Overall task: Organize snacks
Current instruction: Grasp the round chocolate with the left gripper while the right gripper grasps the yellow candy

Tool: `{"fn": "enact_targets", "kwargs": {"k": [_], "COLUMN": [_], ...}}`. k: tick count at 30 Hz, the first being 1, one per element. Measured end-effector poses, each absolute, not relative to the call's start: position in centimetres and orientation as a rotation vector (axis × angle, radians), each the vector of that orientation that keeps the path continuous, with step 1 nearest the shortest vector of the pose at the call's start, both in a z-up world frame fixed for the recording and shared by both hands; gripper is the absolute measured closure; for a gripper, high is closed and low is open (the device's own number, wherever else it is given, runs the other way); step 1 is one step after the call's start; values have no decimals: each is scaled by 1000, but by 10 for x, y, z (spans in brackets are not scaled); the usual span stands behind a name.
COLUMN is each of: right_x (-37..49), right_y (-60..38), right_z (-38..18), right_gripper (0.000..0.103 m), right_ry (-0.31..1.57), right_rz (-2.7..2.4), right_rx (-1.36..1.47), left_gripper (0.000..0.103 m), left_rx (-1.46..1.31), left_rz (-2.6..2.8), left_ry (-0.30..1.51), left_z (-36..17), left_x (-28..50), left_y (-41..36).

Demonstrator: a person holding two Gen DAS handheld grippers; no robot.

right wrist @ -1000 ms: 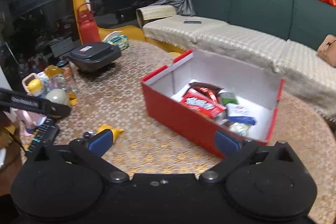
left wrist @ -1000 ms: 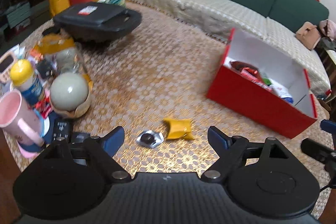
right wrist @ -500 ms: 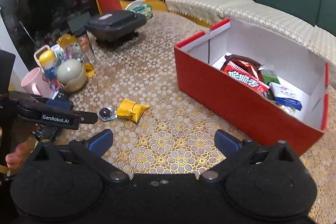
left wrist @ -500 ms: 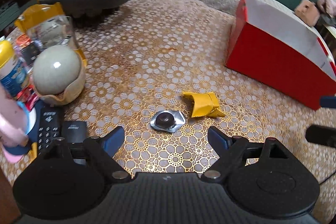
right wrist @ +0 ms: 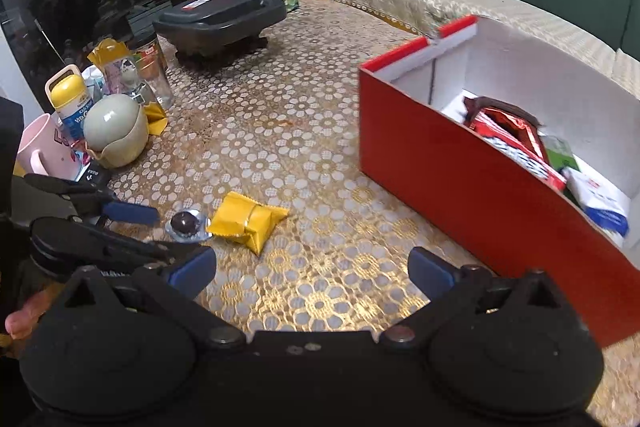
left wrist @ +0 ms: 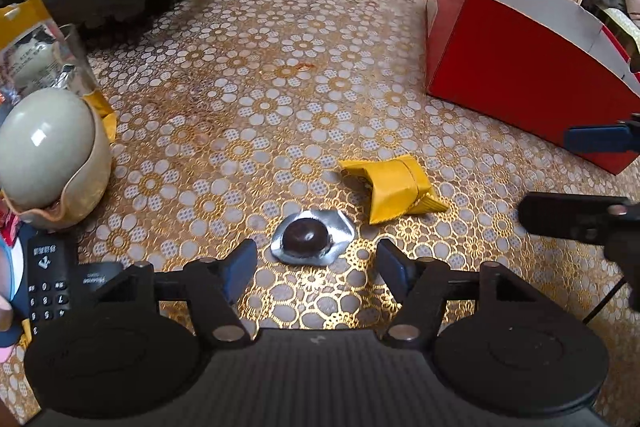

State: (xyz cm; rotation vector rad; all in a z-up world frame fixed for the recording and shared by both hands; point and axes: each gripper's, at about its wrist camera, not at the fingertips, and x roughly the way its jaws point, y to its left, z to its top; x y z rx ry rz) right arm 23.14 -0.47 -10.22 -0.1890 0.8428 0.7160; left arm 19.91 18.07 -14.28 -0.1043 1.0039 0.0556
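Now the left claw (left wrist: 312,261), narrowing with nothing yet between its pads, should drop squarely over the foil chocolate (left wrist: 306,237) lying on the bench (left wrist: 248,75) just left of the yellow packet (left wrist: 394,189), while the right claw (right wrist: 312,273) waits wide and empty near the red box (right wrist: 460,171).

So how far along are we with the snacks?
Done: several packets already lie in the red box. In hand: nothing yet; the left tongs are closing around the foil-cupped chocolate, not gripping it. Left: that chocolate and the yellow packet on the table; the right tongs are open, empty.
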Motion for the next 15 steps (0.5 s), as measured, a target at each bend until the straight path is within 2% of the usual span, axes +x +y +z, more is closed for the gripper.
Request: {"fn": "enact_targets", "kwargs": {"k": [8, 10, 11, 15], "right_x": [251, 252, 253, 258], "right_y": [32, 43, 49, 63], "right_z": [-112, -117, -121, -132], "right_gripper": [4, 7, 10, 13], "right_ry": [894, 911, 922, 971], "right_rz": [691, 673, 660, 603], "right_rx": [-155, -172, -182, -171], "left_gripper": [60, 64, 70, 71], "left_rx": [-111, -126, -135, -151], "left_rz": [90, 98, 103, 110], "left_ry": [969, 960, 953, 932], "left_z": [-143, -143, -143, -144], "left_x": [199, 198, 197, 193], "left_y": [182, 184, 186, 187]}}
